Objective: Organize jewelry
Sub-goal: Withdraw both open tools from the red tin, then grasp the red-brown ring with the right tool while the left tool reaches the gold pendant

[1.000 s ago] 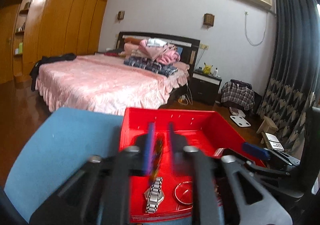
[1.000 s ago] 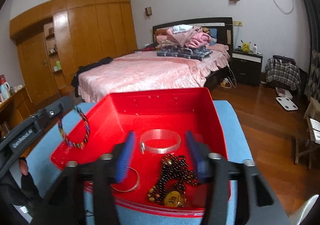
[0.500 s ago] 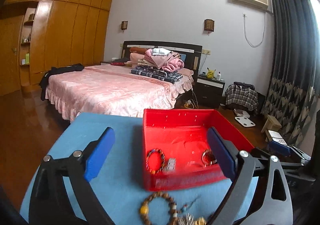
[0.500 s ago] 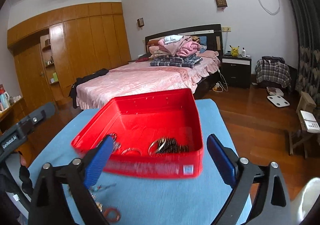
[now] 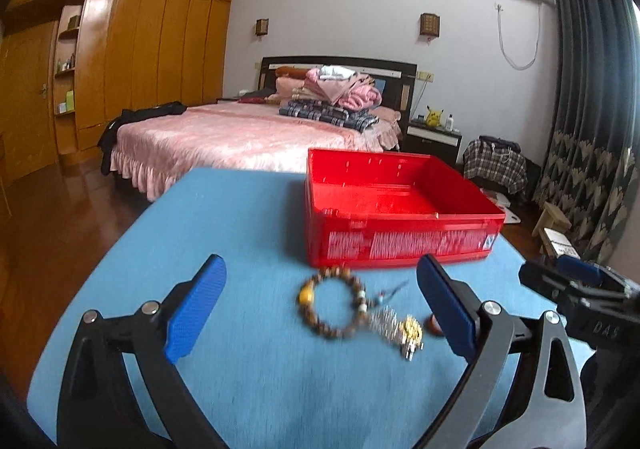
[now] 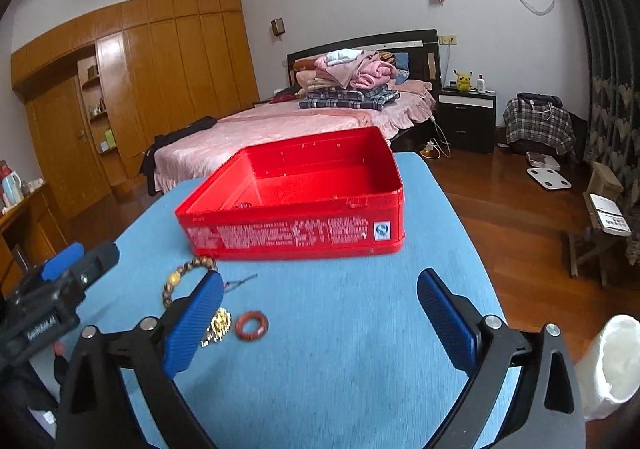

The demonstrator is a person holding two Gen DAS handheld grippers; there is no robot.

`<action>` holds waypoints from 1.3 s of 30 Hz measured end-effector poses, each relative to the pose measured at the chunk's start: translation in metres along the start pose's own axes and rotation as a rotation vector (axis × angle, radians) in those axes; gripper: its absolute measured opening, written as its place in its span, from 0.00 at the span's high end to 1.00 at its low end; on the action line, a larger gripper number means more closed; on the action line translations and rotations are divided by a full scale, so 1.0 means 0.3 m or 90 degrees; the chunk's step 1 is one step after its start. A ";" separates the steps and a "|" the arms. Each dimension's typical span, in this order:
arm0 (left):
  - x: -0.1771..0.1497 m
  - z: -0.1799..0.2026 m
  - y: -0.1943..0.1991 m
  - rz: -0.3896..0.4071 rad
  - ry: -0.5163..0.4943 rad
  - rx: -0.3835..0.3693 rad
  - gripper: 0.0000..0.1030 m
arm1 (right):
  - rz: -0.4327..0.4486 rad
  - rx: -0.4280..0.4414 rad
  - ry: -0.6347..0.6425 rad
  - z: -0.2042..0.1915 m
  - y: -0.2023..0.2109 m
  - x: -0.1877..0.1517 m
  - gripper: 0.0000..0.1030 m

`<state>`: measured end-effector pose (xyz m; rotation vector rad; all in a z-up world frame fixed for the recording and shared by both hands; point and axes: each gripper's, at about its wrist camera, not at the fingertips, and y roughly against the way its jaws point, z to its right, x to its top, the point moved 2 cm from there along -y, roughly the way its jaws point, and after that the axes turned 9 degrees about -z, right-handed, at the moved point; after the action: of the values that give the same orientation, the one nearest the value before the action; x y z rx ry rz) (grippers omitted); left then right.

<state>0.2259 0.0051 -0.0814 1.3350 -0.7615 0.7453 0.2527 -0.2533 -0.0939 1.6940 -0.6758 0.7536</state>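
Although several pieces are already hidden behind the wall of the red box (image 5: 400, 225), three are seen loose on the blue table (image 5: 240, 233): a beaded bracelet (image 5: 332, 303) lies just ahead of the left gripper (image 5: 320, 309), between its wide-spread fingers, with a gold-and-silver trinket (image 5: 404, 329) touching it toward the right finger and a small red ring (image 6: 252, 325) just beyond that. The right gripper (image 6: 320, 323) is likewise held wide and empty, the ring lying just inside its left finger. Trouble is judged most likely from this crowding: if the jaws are closed over the bracelet, the trinket's thin cord could be snagged and dragged along, or the beads could be rolled out of a shallow pinch. The ring, flat against the cloth, could be pushed rather than lifted. Since both grippers are pointed at the same cluster, a clash between them is also risked, and the box's near wall could be clipped during a low carry.
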 end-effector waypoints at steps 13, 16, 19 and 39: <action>-0.118 -0.015 0.000 -0.035 -0.009 0.023 0.09 | -0.047 -0.005 0.020 -0.056 -0.044 -0.079 0.07; -0.127 -0.017 -0.003 -0.040 -0.007 0.023 0.09 | -0.052 -0.003 0.025 -0.068 -0.050 -0.085 0.07; -0.122 -0.021 -0.002 -0.041 -0.004 0.022 0.09 | -0.065 0.000 0.027 -0.077 -0.064 -0.093 0.07; -0.109 -0.027 0.006 -0.041 0.010 0.026 0.09 | -0.158 0.025 0.065 -0.157 -0.173 -0.092 0.52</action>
<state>0.2067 0.0122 -0.1084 1.3831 -0.6902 0.7223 0.2678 -0.1940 -0.1378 1.7236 -0.3734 0.6751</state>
